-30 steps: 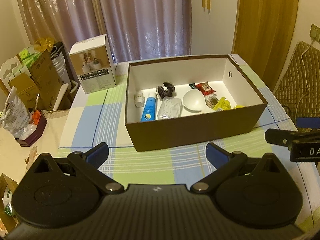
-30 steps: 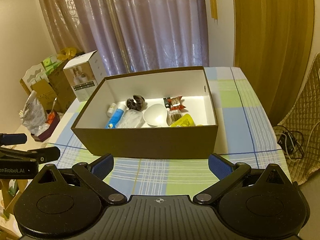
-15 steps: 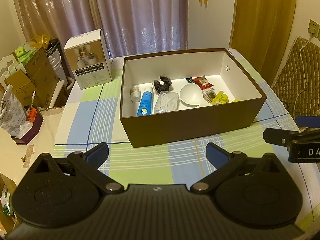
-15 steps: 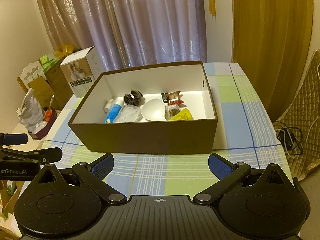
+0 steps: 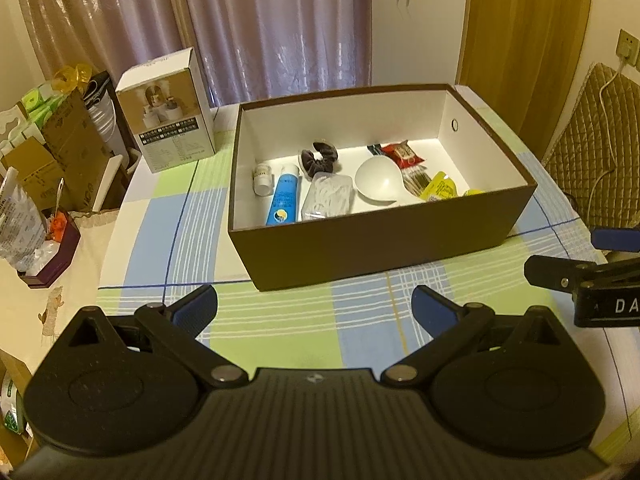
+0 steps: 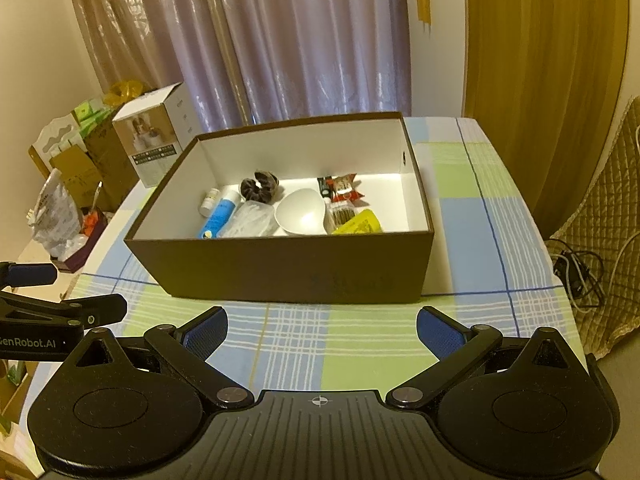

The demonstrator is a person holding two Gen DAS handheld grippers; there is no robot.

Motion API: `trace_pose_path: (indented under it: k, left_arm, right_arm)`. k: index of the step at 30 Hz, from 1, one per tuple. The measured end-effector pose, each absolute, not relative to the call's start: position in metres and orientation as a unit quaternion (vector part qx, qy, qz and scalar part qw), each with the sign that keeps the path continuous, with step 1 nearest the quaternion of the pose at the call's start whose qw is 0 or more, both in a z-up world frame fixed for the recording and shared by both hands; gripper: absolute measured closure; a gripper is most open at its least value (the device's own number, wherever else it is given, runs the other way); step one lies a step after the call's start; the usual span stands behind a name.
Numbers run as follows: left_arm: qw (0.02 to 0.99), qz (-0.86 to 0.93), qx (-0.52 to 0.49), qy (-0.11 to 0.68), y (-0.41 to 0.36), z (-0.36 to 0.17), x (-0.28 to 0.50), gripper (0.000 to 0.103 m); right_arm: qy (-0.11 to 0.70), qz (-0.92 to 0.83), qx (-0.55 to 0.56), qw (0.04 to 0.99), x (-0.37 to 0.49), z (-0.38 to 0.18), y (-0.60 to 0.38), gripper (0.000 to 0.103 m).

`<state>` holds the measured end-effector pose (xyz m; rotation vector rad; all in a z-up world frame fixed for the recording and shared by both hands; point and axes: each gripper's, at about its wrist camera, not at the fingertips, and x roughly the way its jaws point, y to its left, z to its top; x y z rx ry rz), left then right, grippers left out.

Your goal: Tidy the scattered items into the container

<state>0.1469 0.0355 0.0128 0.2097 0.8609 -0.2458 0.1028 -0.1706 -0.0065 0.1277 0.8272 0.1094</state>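
One checked tablecloth [image 5: 168,240] covers the table, blue, green and white. On it, at 12 o'clock from both cameras, stands a brown cardboard box [image 5: 380,240] with a white interior, open at the top. At 10 o'clock from the box stands an upright white carton [image 5: 168,120], apart from it. Inside the box, along its floor: a white bowl [image 5: 378,180] near the centre; a clear plastic packet [image 5: 328,200] at its 9 o'clock, just beside it; a blue tube [image 5: 285,200] further toward 9 o'clock, lying flat; a dark hair scrunchie [image 5: 320,158] at 11 o'clock of the bowl; a red snack wrapper [image 5: 402,154] at 1 o'clock; a yellow sachet [image 5: 440,188] at 3 o'clock; a small white bottle [image 5: 262,178] beside the tube, lying flat. Left gripper [image 5: 314,308]: jaws wide apart, empty, above the cloth at 6 o'clock of the box. Right gripper [image 6: 320,330]: jaws wide apart, empty, likewise at 6 o'clock of the box.
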Motion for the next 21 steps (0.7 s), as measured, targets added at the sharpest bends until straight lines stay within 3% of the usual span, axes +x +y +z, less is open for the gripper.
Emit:
trace_pose_path:
  k: [21]
  left_arm:
    - [0.890,-0.123,0.104,0.426,0.030,-0.005,0.148,0.001]
  right_arm:
    - [0.415,0.049,0.062,0.906,0.104,-0.020,-0.174,0.000]
